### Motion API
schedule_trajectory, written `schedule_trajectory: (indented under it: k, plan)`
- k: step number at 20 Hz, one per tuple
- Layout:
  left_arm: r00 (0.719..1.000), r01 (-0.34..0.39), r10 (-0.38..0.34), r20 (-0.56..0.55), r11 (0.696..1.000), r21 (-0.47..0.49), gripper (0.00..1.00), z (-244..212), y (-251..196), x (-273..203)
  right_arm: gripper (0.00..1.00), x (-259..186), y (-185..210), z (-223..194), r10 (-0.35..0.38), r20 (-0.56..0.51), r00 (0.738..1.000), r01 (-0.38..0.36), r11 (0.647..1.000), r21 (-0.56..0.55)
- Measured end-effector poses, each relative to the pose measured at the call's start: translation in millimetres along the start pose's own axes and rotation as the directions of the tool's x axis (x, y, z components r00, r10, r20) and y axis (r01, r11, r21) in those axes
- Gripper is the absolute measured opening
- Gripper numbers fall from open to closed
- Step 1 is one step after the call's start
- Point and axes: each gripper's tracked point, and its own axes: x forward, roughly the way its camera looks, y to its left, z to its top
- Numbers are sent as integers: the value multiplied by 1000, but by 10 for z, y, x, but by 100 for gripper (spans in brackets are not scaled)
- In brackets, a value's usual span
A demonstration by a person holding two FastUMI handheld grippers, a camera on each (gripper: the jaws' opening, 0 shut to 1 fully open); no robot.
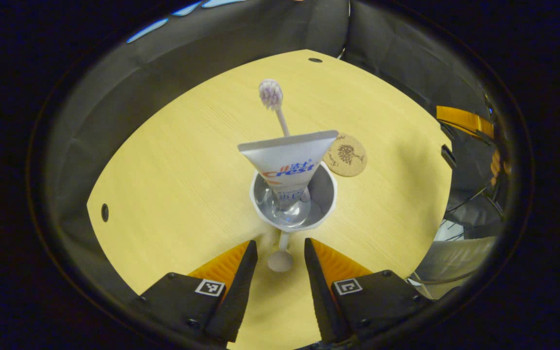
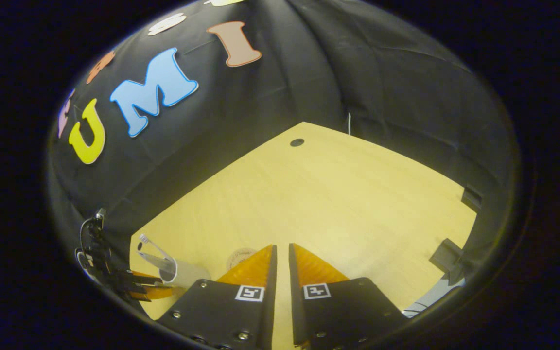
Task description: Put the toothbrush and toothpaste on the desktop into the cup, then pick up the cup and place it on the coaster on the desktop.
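A white cup stands mid-table with the grey toothpaste tube and the toothbrush upright inside it, bristles up. The cup's handle points toward me and lies between the spread fingers of my left gripper, which is open and not pressing on it. A round cork coaster lies just behind and to the right of the cup. In the right gripper view, the cup sits at the lower left with the left gripper beside it. My right gripper is shut and holds nothing; its finger partly hides the coaster.
The light wooden table has cable holes at the far edge and the left edge. Black cloth walls close in on it. Cables and an orange item lie beyond the right edge.
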Motion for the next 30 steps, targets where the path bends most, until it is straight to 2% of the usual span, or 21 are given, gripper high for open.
schedule_trajectory:
  k: [5,10,12,13,15,16,17,24,30]
  plan:
    - [994,-9,14,-104,999,51,67,-75,65,247,15,-47,-248,-22,-51,-10,999,52,998,41]
    - [990,2,7,-139,998,68,67,-74,46,323,15,15,-296,-51,-60,-35,998,61,997,44]
    - [987,9,3,-160,998,70,45,-76,-7,391,15,25,-299,-64,-54,-47,997,56,998,38]
    - [986,-3,16,-166,997,77,48,-25,-5,431,15,27,-292,-67,-50,-51,997,51,998,34]
    - [985,-6,20,-171,997,81,34,-71,-16,439,15,33,-292,-70,-45,-58,997,46,999,25]
    - [986,-5,18,-169,997,77,35,-59,-23,421,15,39,-288,-78,-43,-62,997,44,999,24]
    - [987,-8,19,-158,998,70,31,-70,-30,419,15,43,-286,-76,-41,-65,997,42,999,25]
    - [991,1,10,-136,996,86,32,3,-146,315,15,53,-306,-56,-45,-69,997,48,998,40]
    - [996,10,2,-84,989,146,31,381,-340,309,15,45,-335,-22,-55,-63,996,59,997,56]
